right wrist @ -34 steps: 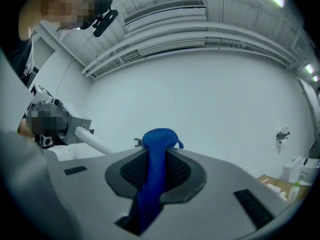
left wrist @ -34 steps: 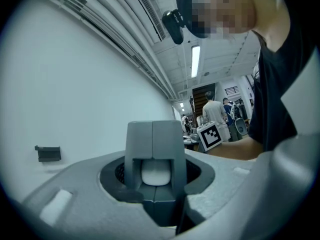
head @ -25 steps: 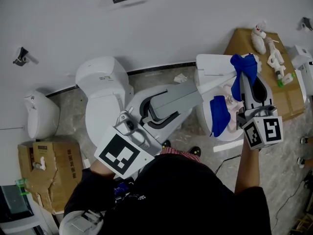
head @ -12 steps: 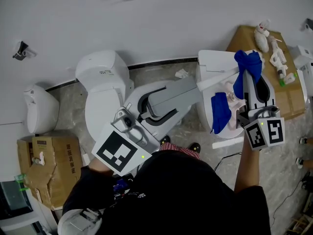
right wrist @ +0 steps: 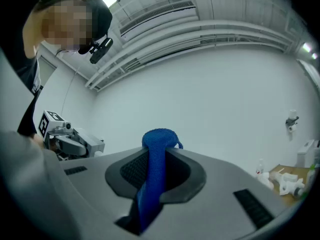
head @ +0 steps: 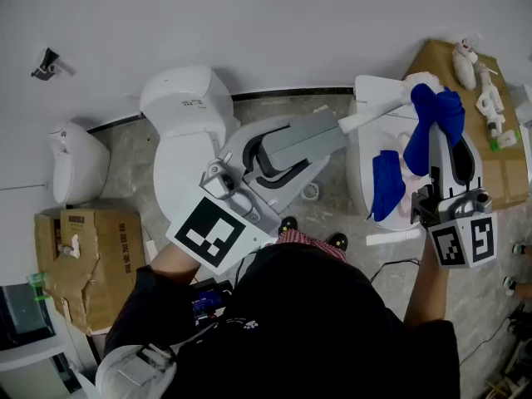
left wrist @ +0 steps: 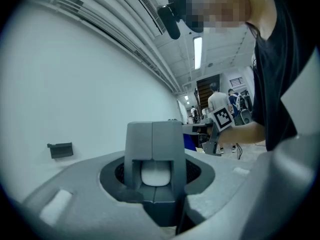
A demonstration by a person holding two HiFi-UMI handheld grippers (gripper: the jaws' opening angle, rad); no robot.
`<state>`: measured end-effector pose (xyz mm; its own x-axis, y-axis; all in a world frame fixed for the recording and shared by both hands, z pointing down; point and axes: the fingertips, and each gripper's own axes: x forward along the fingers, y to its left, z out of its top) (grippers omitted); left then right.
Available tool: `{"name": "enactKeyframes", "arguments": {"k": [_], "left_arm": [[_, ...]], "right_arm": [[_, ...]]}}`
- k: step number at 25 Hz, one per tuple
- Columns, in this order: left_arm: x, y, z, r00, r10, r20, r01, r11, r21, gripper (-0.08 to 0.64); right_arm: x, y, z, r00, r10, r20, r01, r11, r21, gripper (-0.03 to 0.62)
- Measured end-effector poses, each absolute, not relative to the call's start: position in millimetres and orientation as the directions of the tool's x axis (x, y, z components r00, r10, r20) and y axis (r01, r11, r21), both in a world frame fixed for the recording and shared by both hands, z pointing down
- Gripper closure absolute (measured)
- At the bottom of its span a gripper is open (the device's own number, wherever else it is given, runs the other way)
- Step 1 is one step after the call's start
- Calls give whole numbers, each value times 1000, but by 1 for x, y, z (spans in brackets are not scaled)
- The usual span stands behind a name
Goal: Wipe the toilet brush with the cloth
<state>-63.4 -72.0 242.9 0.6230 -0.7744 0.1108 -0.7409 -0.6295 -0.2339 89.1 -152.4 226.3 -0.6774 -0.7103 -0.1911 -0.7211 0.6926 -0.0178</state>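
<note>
Left gripper (head: 326,133) clamps the toilet brush (head: 374,110) handle. Its long axis runs right toward the right gripper (head: 439,130), which pinches the blue cloth (head: 432,106) at the brush's far end.

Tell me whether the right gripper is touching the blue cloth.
Touching. The right gripper view shows the right gripper with both jaws pinching the blue cloth.

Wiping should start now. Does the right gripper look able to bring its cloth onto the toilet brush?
Probably yes: the right gripper grips the cloth close by the toilet brush held out by the left gripper, with nothing between them.
</note>
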Motion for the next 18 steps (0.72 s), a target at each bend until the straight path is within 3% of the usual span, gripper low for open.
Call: {"name": "enactKeyframes", "arguments": {"k": [4, 18], "left_arm": [[-79, -79, 247, 589, -799, 122, -780, -601, -174, 397], [-100, -91, 259, 565, -812, 145, -793, -583, -178, 397]], "right_arm": [[76, -143, 227, -715, -669, -201, -679, 734, -26, 528], [58, -134, 251, -754, -640, -148, -643, 765, -29, 528]]}}
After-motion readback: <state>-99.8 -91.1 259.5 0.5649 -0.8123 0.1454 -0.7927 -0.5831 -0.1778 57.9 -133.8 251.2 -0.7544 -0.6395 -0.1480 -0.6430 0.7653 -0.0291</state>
